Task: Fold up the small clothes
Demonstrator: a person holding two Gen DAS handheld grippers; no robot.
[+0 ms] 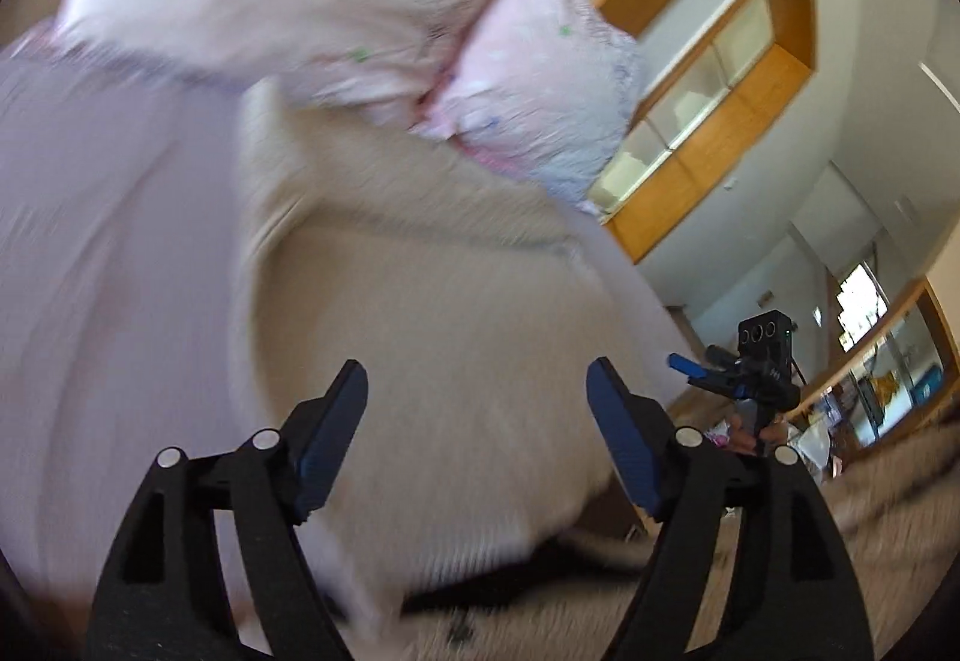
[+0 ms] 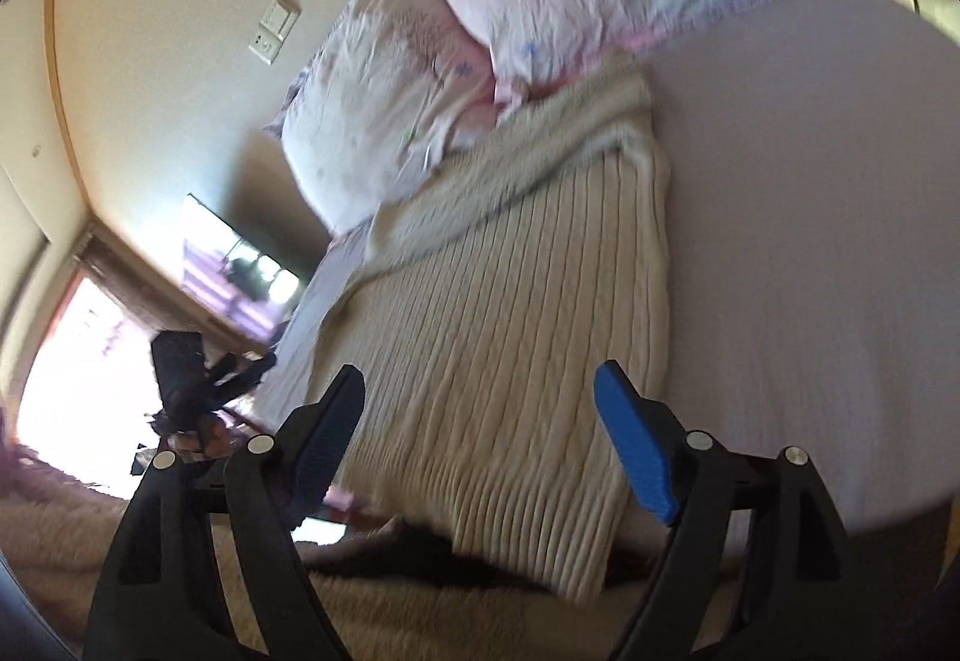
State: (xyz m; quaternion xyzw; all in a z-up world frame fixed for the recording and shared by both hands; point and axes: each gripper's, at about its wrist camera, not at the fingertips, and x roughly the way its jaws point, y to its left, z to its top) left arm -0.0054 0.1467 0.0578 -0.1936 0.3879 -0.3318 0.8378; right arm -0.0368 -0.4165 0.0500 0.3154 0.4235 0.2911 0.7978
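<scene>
A cream ribbed knit garment point(image 2: 510, 337) lies flat on the lilac bed sheet point(image 2: 810, 241), its near hem hanging over the bed edge. In the left wrist view it point(image 1: 432, 313) is blurred and fills the middle. My left gripper point(image 1: 477, 397) is open and empty, just in front of the garment. My right gripper point(image 2: 480, 409) is open and empty, over the garment's near part. The right gripper also shows in the left wrist view point(image 1: 744, 367), and the left one in the right wrist view point(image 2: 198, 367).
Two floral pink-and-white pillows point(image 2: 540, 0) lie at the head of the bed, touching the garment's far end. A shaggy beige rug point(image 2: 420, 613) covers the floor below. Wooden wall cabinets point(image 1: 720, 90) and a bright window point(image 2: 66, 373) lie beyond.
</scene>
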